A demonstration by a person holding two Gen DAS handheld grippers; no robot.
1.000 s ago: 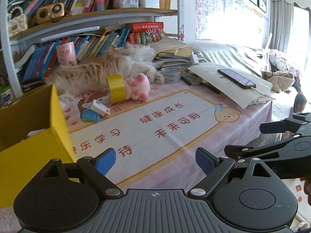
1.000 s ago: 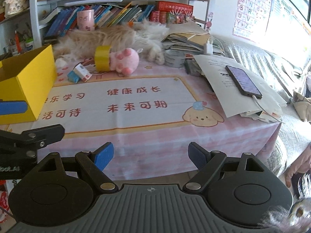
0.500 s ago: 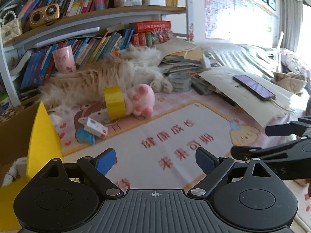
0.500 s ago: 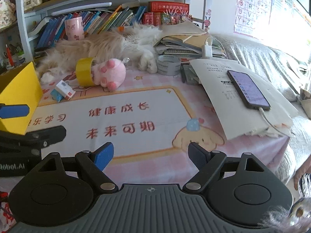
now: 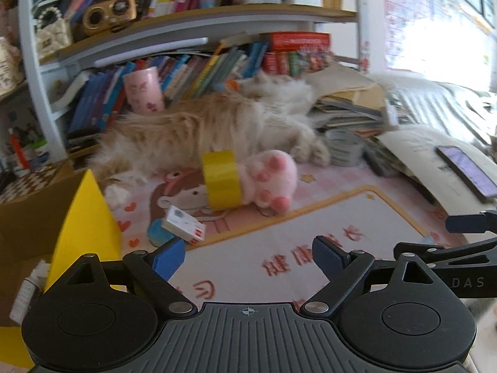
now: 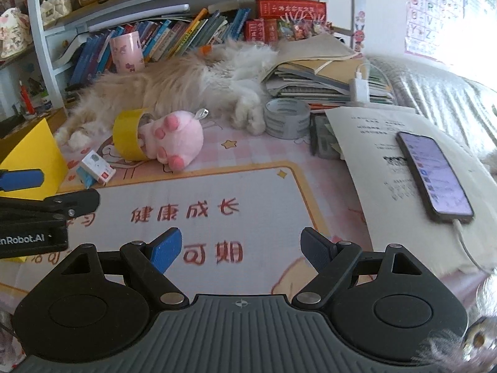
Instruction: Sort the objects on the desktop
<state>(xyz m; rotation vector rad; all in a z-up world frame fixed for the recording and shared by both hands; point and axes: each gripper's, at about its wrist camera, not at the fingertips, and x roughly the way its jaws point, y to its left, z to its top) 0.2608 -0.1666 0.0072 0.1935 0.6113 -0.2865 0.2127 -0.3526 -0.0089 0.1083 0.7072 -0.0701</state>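
A yellow tape roll (image 5: 221,181) stands on edge on the desk mat against a pink plush paw (image 5: 269,180); both show in the right wrist view, the roll (image 6: 128,138) and the paw (image 6: 174,140). A small white box (image 5: 184,227) lies on a blue eraser (image 5: 157,234) to the left, also seen from the right (image 6: 98,171). A yellow cardboard box (image 5: 84,233) is at the left. My left gripper (image 5: 248,256) is open and empty just short of the white box. My right gripper (image 6: 240,250) is open and empty over the mat.
A fluffy cat (image 6: 174,90) lies along the back by the bookshelf (image 6: 192,9). A grey tape roll (image 6: 287,118), a stack of books (image 6: 326,77), papers with a phone (image 6: 433,174) and a charger (image 6: 360,88) are at the right.
Both grippers have moved forward over the desk toward the tape roll, paw and small box. Both stay open and empty.
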